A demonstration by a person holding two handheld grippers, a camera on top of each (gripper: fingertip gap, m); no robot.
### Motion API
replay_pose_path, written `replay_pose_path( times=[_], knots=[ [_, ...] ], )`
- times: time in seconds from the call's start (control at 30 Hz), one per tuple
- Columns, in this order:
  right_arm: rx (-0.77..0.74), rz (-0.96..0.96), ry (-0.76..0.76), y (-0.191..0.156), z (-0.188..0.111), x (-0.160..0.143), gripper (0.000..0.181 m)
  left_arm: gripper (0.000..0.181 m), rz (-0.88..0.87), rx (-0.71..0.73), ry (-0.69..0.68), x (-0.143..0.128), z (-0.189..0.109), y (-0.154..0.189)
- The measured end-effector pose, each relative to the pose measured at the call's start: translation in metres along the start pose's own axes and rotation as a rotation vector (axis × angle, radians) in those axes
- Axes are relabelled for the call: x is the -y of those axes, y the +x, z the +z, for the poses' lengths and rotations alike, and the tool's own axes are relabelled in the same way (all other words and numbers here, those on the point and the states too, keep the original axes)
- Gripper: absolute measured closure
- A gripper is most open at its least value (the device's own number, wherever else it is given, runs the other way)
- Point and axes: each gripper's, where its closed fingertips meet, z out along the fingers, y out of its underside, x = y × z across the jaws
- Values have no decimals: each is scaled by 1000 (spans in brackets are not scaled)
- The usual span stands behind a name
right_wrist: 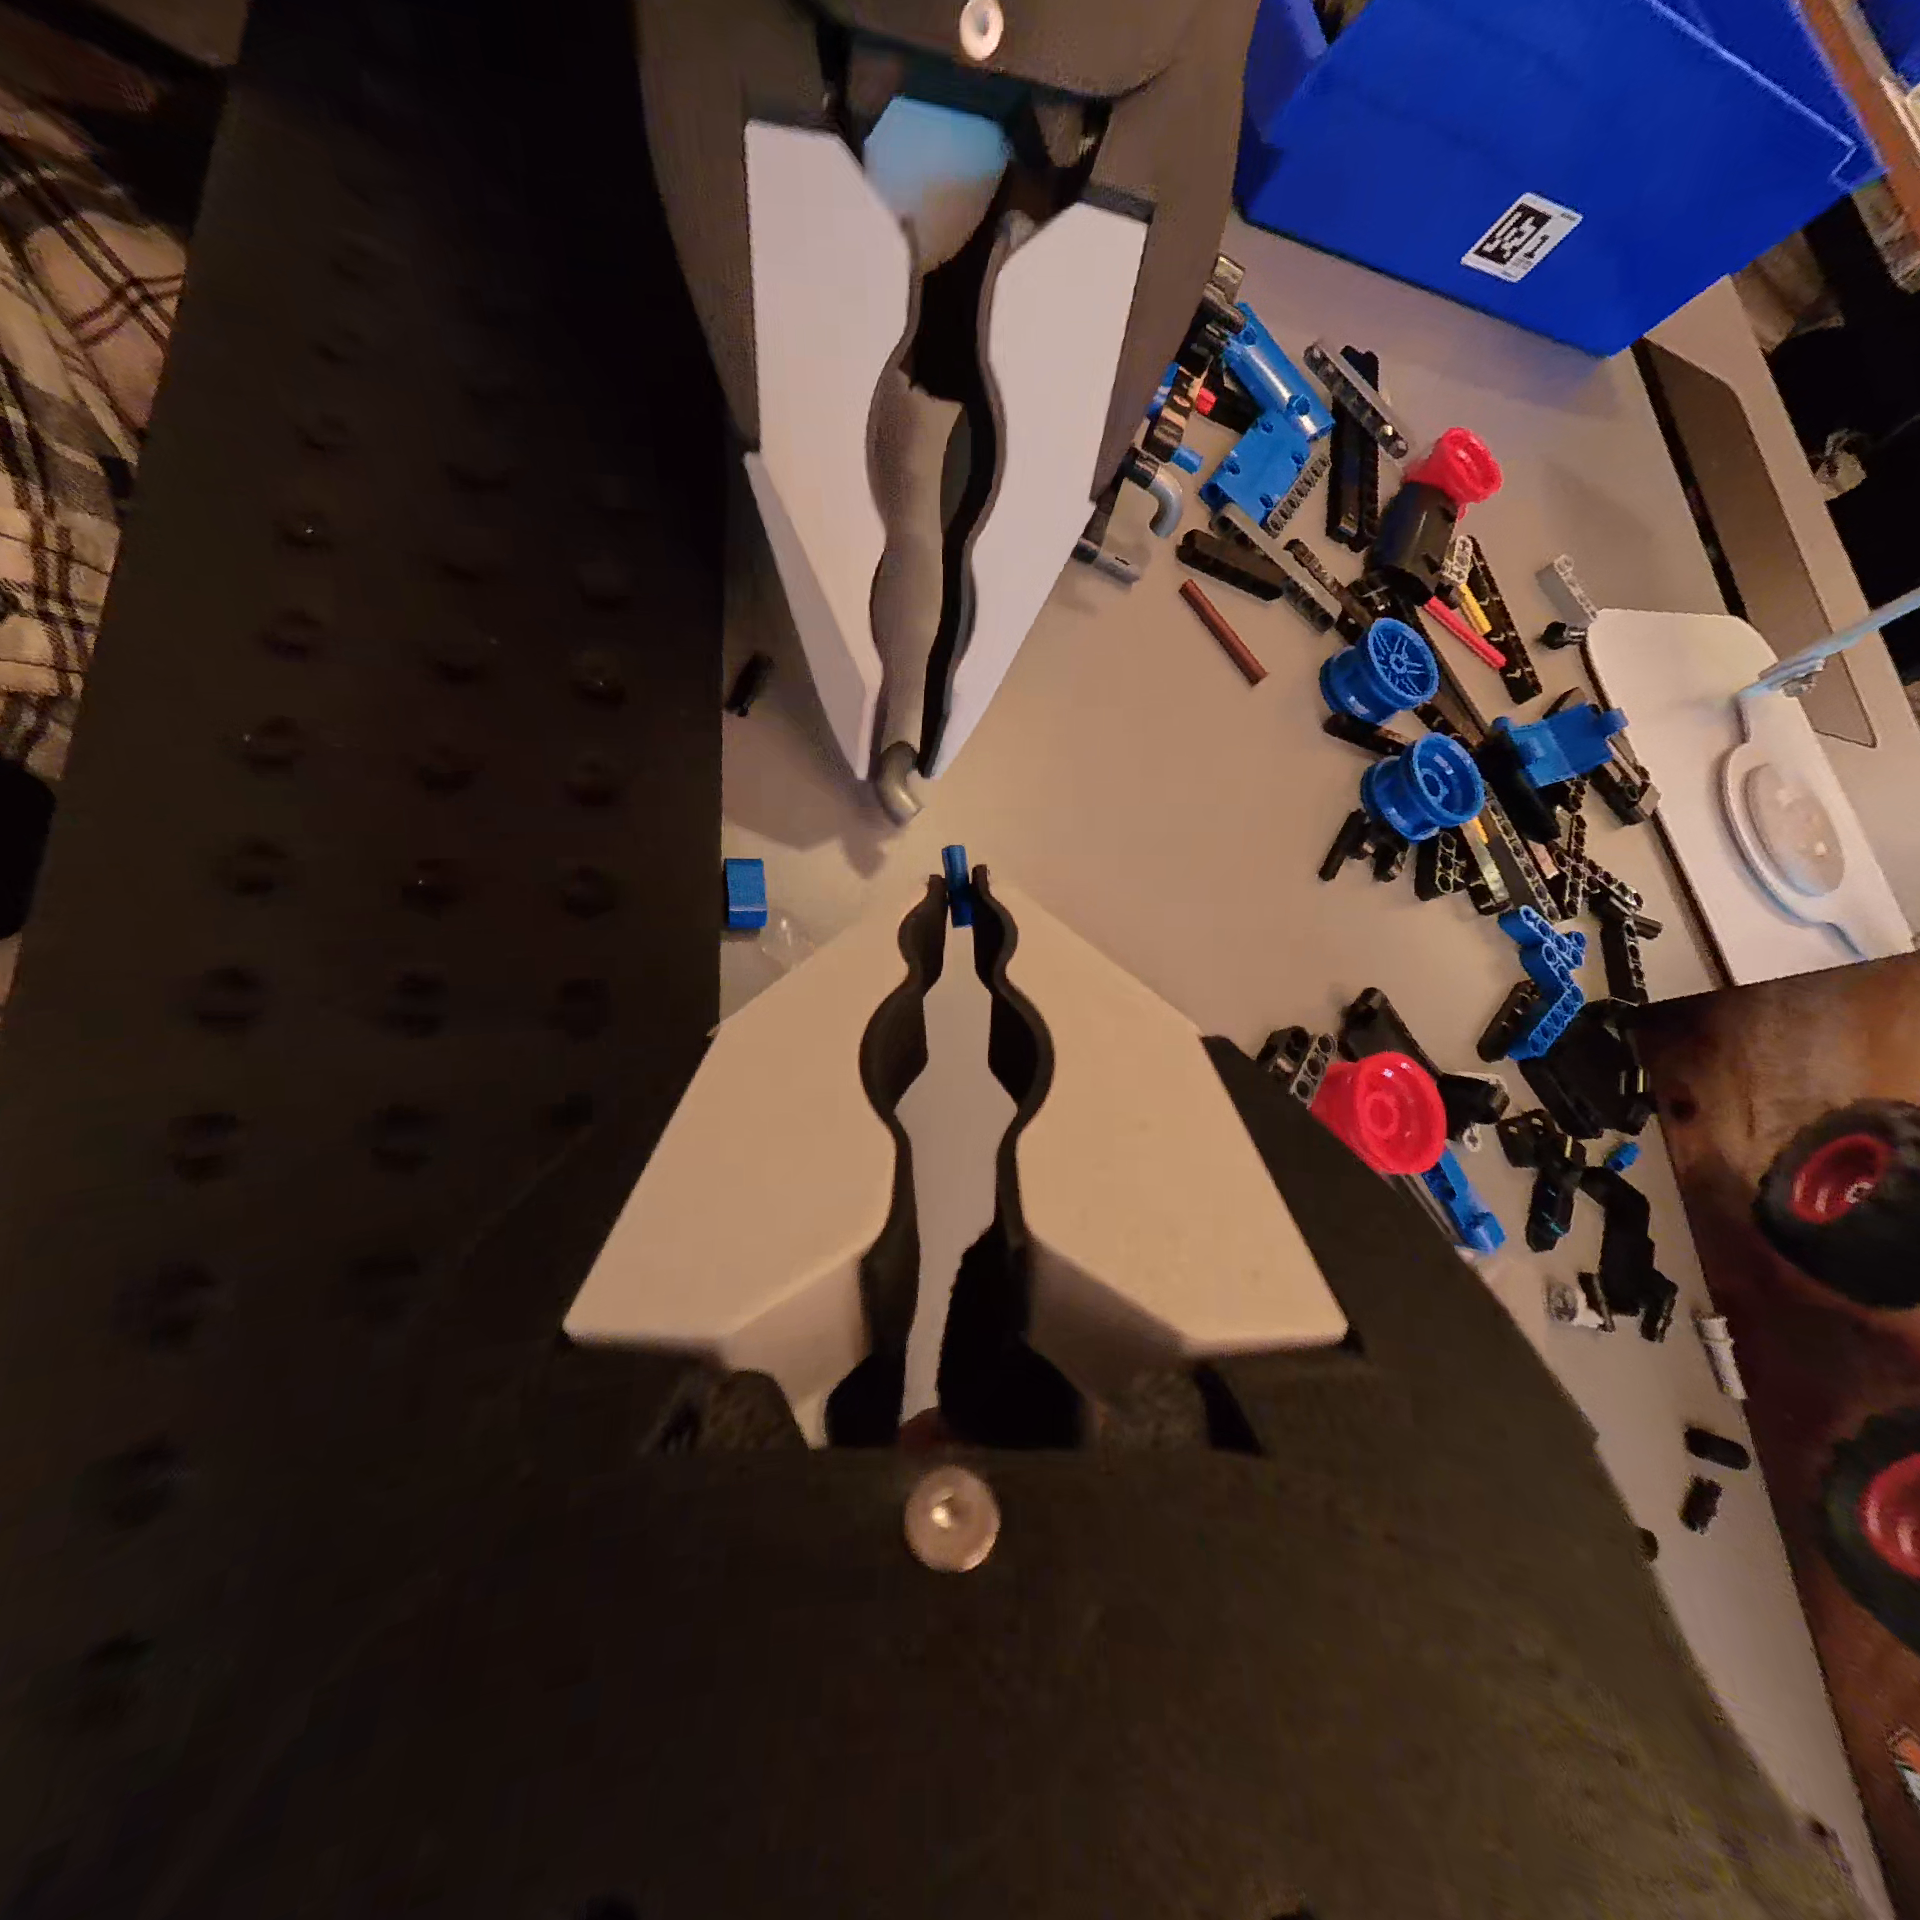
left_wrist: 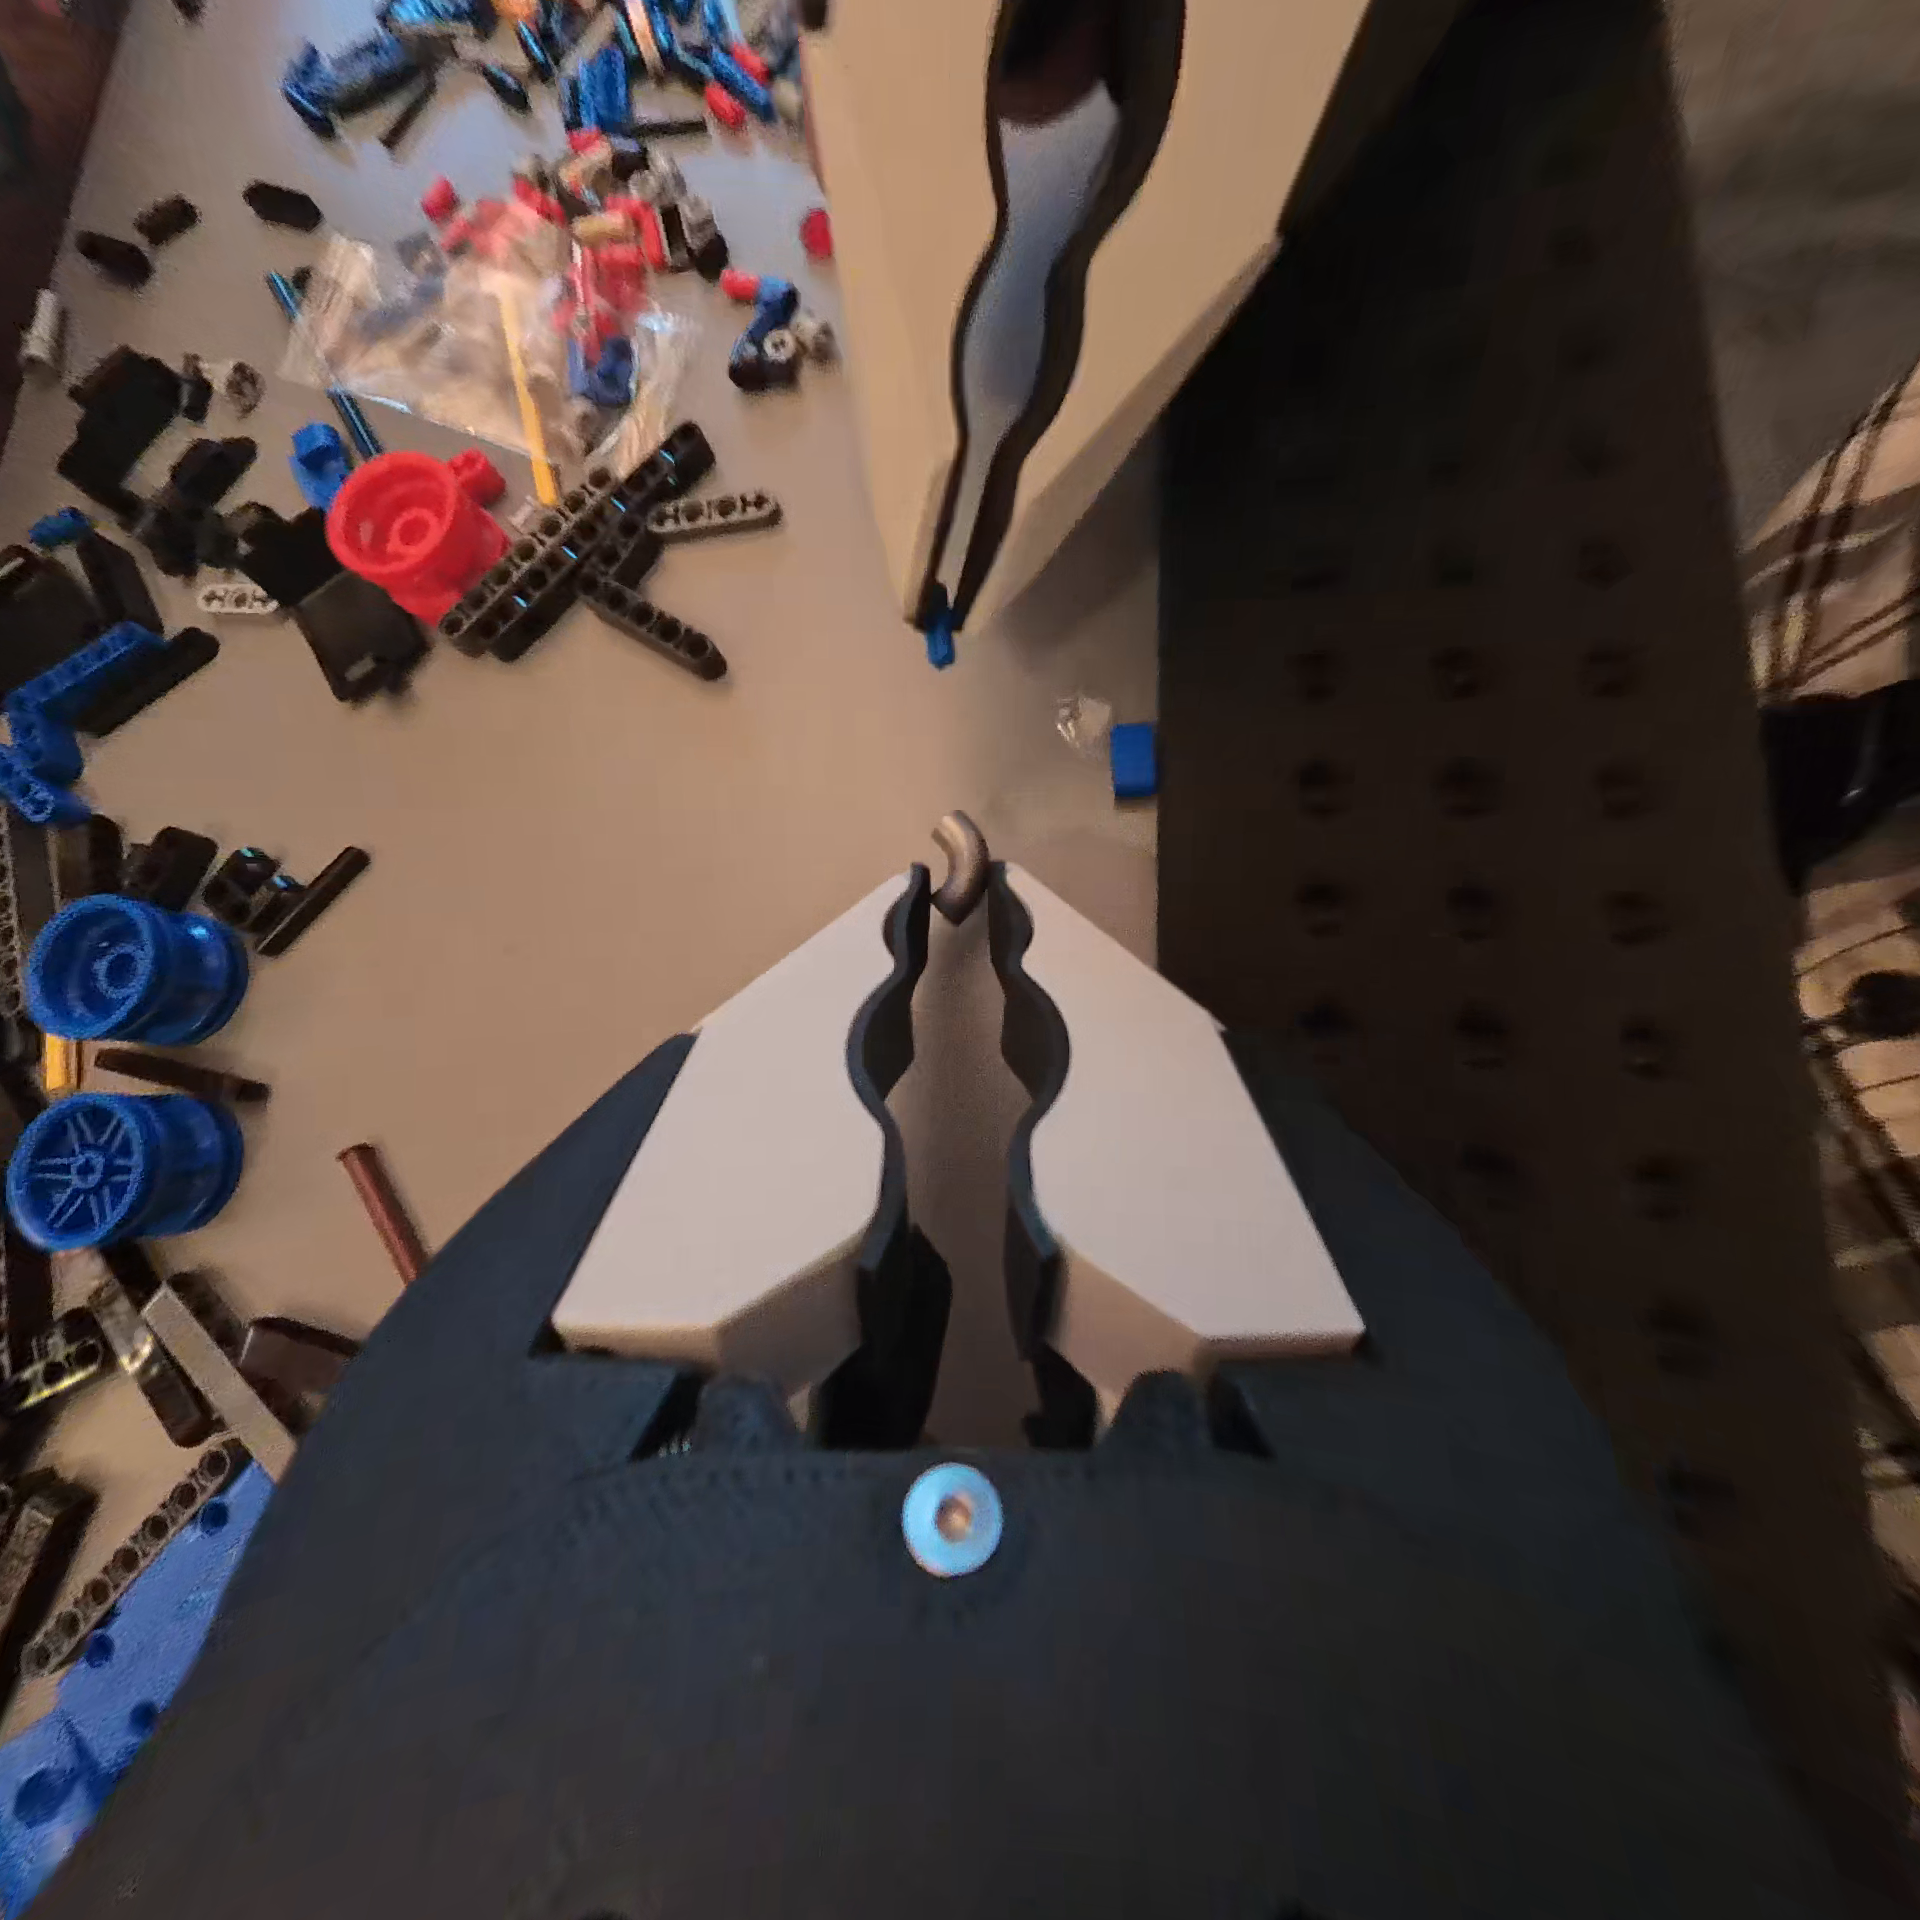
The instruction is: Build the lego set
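In the left wrist view, loose lego pieces (left_wrist: 582,561) lay scattered over the left part of the pale surface (left_wrist: 623,831): two blue wheels (left_wrist: 135,982) at the far left, then a red wheel (left_wrist: 410,535) among long black beams, with a clear plastic bag (left_wrist: 488,343) of small parts beyond it. Toward the middle, the left hand-held gripper (left_wrist: 954,883) was clamped on a small grey curved piece (left_wrist: 958,868) at its tips, held above the surface. Just beyond it, the right hand-held gripper (left_wrist: 943,613) pointed back at it, pinching a small blue pin (left_wrist: 940,634); the two held parts were near but apart. To the right, a small blue brick (left_wrist: 1132,758) lay beside the edge of a wide black studded board (left_wrist: 1455,831).
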Motion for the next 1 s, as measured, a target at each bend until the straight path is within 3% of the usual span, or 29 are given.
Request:
replay_pose_path(
  times=[0.1, 0.3, 0.47, 0.7, 0.8, 1.0],
  knots=[
    [2, 10, -4, 0, 1, -4, 178, 171, 43, 20, -68, -6, 10, -1],
    [-2, 29, -3, 1, 0, -9, 178, 161, 132, 125, -69, 2, 9, -9],
    [-9, 43, 13, 5, -2, -9, 178, 175, 267, 194, -148, -1, 13, -6],
    [-16, 44, 12, 5, -3, -11, 178, 175, 247, 212, -151, 2, 16, -9],
    [-21, 41, 15, 6, -4, -10, 178, 176, 176, 158, -94, 5, 14, -7],
    [-37, -21, 23, 6, -4, -4, 178, 176, -24, -2, 177, 36, -2, -1]
  ],
)
